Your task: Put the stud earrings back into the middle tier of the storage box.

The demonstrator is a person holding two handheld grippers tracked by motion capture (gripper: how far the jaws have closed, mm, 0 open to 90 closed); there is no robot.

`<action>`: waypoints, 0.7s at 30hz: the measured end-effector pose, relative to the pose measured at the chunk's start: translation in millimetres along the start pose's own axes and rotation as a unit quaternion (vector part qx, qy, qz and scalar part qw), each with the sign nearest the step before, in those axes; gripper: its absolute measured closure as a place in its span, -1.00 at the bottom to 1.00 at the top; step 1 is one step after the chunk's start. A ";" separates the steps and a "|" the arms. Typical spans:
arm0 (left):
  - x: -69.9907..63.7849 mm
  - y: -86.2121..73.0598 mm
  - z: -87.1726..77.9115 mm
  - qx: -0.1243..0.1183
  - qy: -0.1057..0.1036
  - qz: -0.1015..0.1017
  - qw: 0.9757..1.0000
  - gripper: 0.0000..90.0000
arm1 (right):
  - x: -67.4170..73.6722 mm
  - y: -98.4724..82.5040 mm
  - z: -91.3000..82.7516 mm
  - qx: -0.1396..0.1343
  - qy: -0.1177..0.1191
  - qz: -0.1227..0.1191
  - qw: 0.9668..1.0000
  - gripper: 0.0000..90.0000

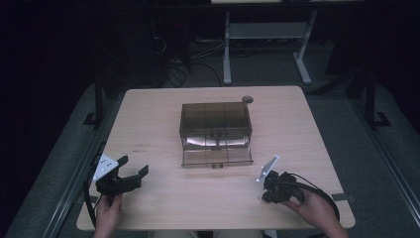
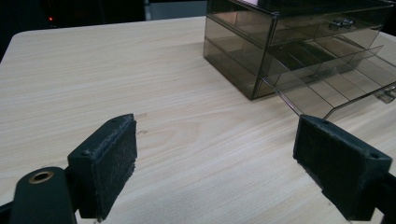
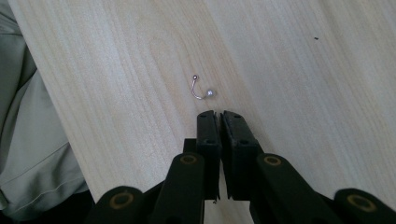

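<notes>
Clearly we face a tiny, light, slippery curved earring (image 3: 200,88) lying on the table (image 3: 289,60) just beyond our right gripper (image 3: 219,113), jaws together and empty; we judge pinching its thin wire bend best.

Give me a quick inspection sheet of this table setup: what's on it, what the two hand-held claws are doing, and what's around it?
Surface: light wooden table, bare wood, a few small dark specks.
Job's things: small curved earring with a bead at each end, lying just beyond the right gripper's tips, not held; smoky clear drawer box, lower drawer pulled out.
Clutter: nothing seen.
Grippers: left gripper jaws wide open, nothing between them; right gripper jaws shut, nothing between them.
Cables: black cable looping from the right gripper; tangled leads on the floor behind.
Surroundings: dark room, white desk frame beyond the table.
</notes>
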State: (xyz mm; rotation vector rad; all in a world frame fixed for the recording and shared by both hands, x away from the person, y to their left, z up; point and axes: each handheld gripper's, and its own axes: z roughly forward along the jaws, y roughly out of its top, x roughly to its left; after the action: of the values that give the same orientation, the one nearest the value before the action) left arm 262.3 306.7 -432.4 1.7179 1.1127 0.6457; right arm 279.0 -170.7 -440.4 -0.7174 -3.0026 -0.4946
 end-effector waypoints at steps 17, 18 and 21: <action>0.2 -0.5 1.0 0.004 -0.001 0.002 1.000 -0.71 | -7.9 8.7 -18.2 -0.033 0.002 0.002 0.999 0.90; 0.2 -0.6 1.0 0.005 -0.001 0.001 1.000 -0.71 | -10.0 12.6 -22.2 -0.038 0.001 0.000 0.999 0.90; 1.0 -0.8 1.0 0.005 0.000 0.001 1.000 -0.71 | -12.4 18.5 -28.1 -0.044 -0.002 -0.002 0.999 0.90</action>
State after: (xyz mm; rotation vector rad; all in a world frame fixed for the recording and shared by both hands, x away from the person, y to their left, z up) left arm 263.2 307.3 -433.6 1.7275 1.1148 0.6419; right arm 296.6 -169.2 -409.2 -0.7170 -3.0033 -0.6299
